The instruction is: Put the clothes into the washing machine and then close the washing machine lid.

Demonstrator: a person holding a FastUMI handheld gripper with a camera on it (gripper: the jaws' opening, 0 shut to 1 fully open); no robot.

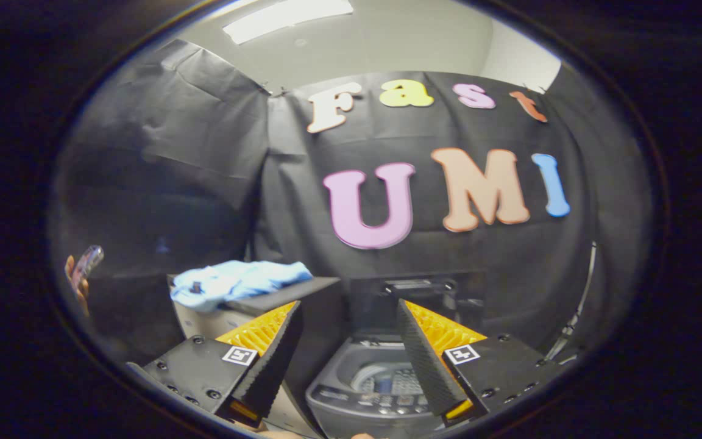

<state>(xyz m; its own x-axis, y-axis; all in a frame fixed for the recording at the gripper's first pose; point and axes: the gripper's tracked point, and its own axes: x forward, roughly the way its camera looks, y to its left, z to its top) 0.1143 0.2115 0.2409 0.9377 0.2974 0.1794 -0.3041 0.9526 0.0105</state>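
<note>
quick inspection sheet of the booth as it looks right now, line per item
surface: dark raised platform beyond the left finger, carrying the clothes
job's things: light blue clothes heaped on the platform, not yet loaded; washing machine low between the fingers, lid standing up, tub open
clutter: nothing seen
grippers: gripper open, fingers wide apart and holding nothing, aimed over the washer
cables: thin cord or rod curving down the wall past the right finger; cannot tell which
surroundings: black cloth wall behind, ceiling light above, a person's hand holding a small object out beyond the left finger
</note>
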